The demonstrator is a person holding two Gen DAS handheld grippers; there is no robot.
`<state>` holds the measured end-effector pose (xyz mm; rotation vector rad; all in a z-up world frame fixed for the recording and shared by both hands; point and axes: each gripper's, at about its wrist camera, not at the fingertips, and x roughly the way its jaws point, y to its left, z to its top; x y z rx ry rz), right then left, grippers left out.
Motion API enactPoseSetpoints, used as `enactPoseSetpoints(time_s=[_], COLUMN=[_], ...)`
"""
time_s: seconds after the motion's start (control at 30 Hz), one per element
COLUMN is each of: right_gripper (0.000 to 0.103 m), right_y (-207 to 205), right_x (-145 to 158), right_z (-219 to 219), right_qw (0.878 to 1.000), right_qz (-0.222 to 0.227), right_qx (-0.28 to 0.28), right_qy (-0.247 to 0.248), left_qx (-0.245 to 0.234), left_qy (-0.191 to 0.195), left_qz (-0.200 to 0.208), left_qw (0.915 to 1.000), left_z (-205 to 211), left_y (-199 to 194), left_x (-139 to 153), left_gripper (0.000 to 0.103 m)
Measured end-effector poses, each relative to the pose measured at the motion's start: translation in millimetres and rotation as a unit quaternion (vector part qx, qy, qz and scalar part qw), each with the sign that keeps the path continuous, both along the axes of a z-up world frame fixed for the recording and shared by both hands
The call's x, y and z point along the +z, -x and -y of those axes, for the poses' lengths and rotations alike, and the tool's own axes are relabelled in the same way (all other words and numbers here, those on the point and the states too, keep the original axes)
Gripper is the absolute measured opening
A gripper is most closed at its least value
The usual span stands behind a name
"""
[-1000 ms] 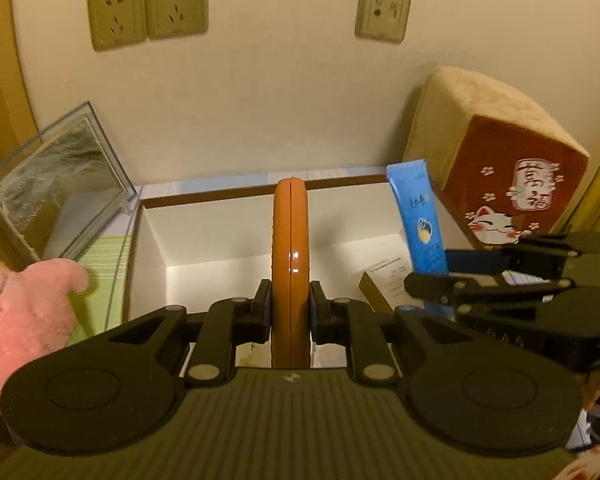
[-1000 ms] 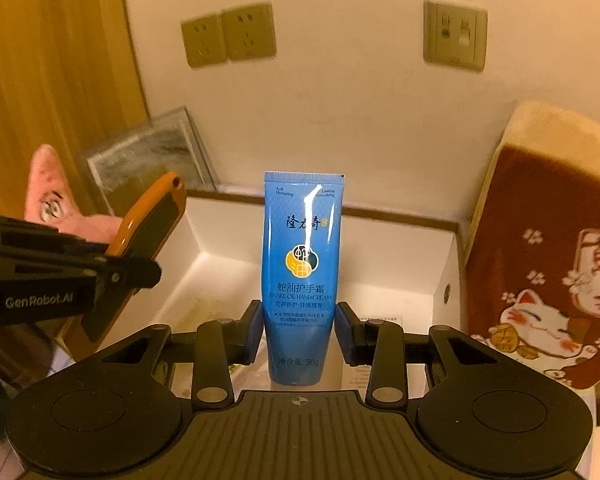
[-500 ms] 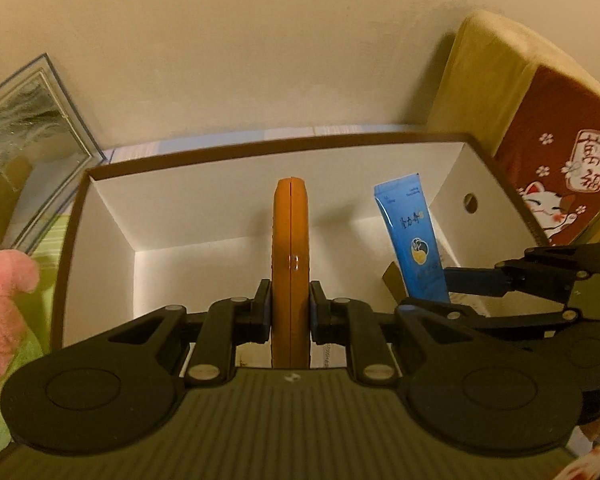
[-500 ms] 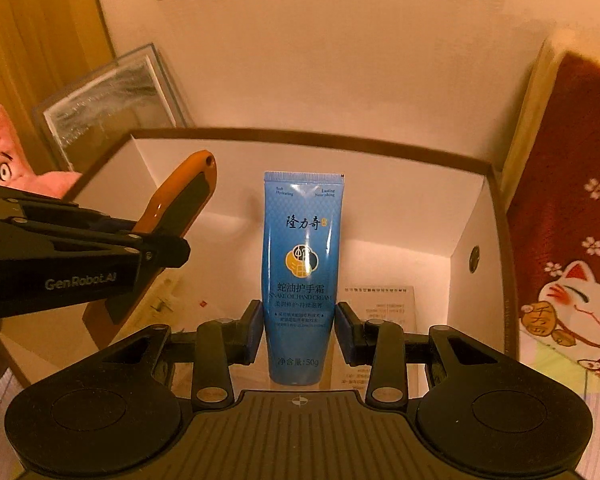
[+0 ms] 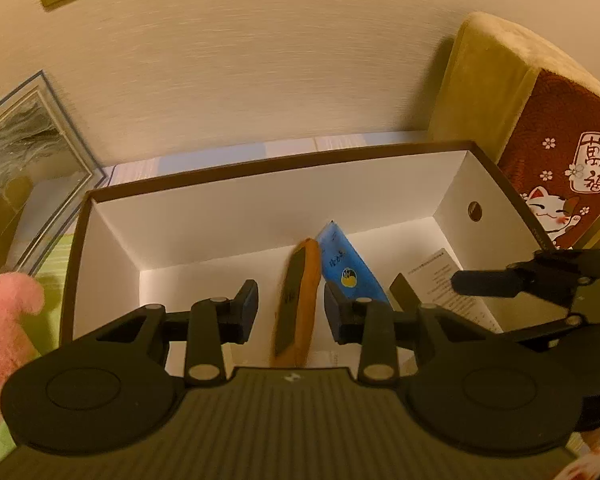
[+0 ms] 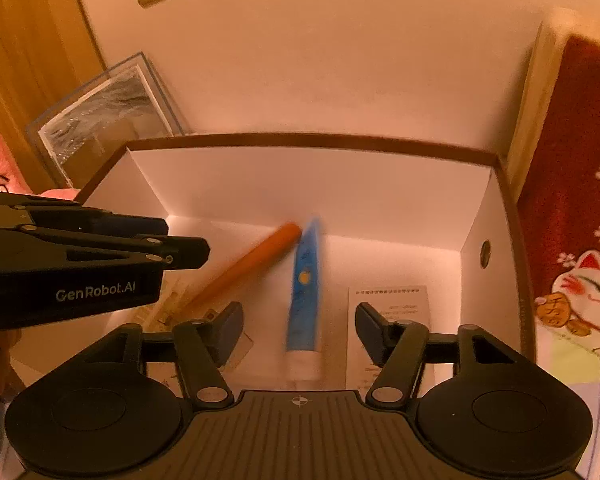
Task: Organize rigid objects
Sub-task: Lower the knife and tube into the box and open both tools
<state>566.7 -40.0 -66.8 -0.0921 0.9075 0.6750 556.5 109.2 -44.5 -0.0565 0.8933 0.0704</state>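
A white box with a brown rim [image 5: 260, 168] [image 6: 300, 140] lies below both grippers. My left gripper [image 5: 291, 312] hangs over it with its jaws opening. A flat orange and black object [image 5: 296, 300] is blurred between them, tilted, free of the pads and low in the box. My right gripper [image 6: 300, 330] is opening too. The blue hand-cream tube [image 6: 304, 292] is blurred between its spread fingers, touching neither, cap toward me. In the left wrist view the tube [image 5: 346, 268] leans next to the orange object. In the right wrist view the orange object [image 6: 252, 260] slants left of the tube.
A printed leaflet [image 6: 388, 308] and small cards lie on the box floor. A framed picture [image 5: 28, 168] leans on the wall at left, with a pink plush toy [image 5: 4, 320] in front. A red lucky-cat cushion [image 5: 540, 140] stands right of the box.
Both grippers sank over the box, then spread their jaws. The orange object and the blue tube, held upright before, have dropped free and tipped over into the box.
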Motion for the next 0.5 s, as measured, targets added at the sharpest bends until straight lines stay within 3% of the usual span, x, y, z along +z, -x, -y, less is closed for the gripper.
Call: enactPoseSetpoints(time_s=[0.5], right_gripper=[0.062], right_y=[28.1], right_x=[19.8], right_z=[12.3], right_qw=[1.000], right_qz=[0.009], right_qx=[-0.008], right_qy=[-0.011], left_qx=[0.002], left_qy=[-0.004], left_qz=[-0.001], left_qw=[1.0000], left_z=[-1.7], left_y=[33.1], left_x=[12.3], left_gripper=[0.037])
